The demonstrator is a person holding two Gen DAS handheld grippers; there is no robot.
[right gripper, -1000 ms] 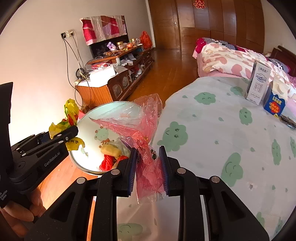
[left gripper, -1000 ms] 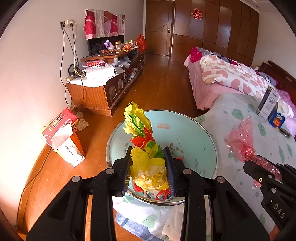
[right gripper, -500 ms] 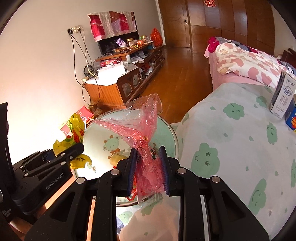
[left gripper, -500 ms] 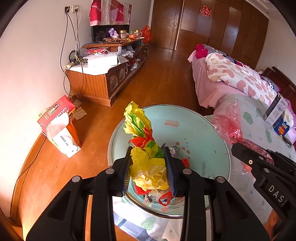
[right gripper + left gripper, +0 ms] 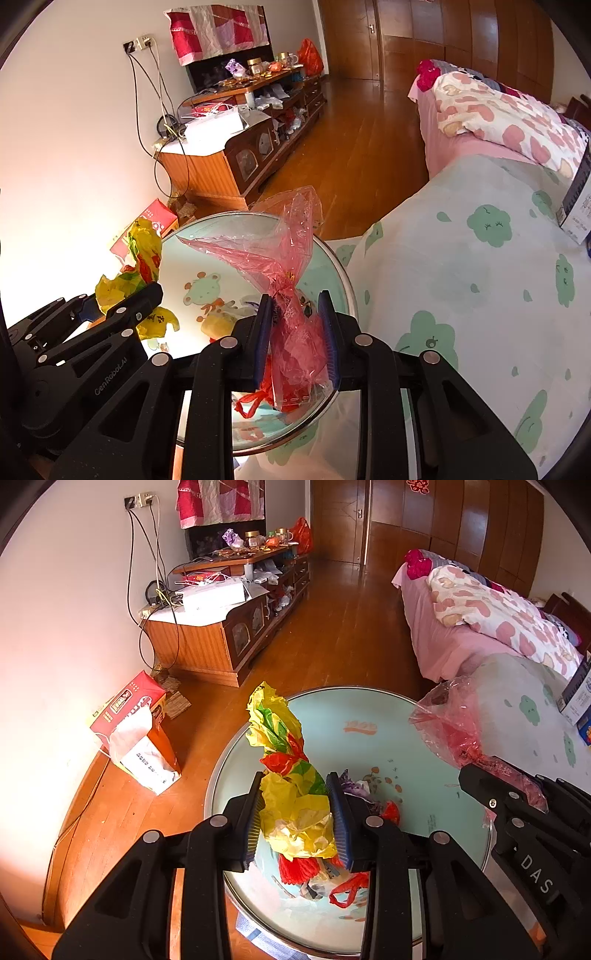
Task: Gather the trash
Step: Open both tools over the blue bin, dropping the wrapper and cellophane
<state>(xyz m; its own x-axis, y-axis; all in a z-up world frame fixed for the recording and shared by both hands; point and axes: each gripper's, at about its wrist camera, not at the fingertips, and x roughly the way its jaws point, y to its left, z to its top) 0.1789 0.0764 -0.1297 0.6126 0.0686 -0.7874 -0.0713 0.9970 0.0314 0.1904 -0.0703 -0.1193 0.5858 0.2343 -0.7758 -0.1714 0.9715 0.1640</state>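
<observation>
Both of my grippers have lifted higher above the round glass table [image 5: 369, 709] since 1 second ago, so more of its pale top shows.

From the left wrist camera, my left gripper [image 5: 297, 814] is pinching a crumpled yellow wrapper [image 5: 291, 805] with red and green print, its top sticking up past the fingertips. Under it, small red scraps [image 5: 349, 888] lie on the glass, partly hidden by my fingers. At the right edge, my right gripper [image 5: 517, 805] is cut off, a pink plastic bag [image 5: 450, 727] bunched at its tip.

From the right wrist camera, my right gripper [image 5: 295, 332] is clamped on the pink plastic bag [image 5: 291, 266], which fans out above the table. Left of it, my left gripper [image 5: 122, 314] shows from the side with the yellow wrapper [image 5: 142, 254]. A bedspread with green clouds [image 5: 480, 280] fills the right.
</observation>
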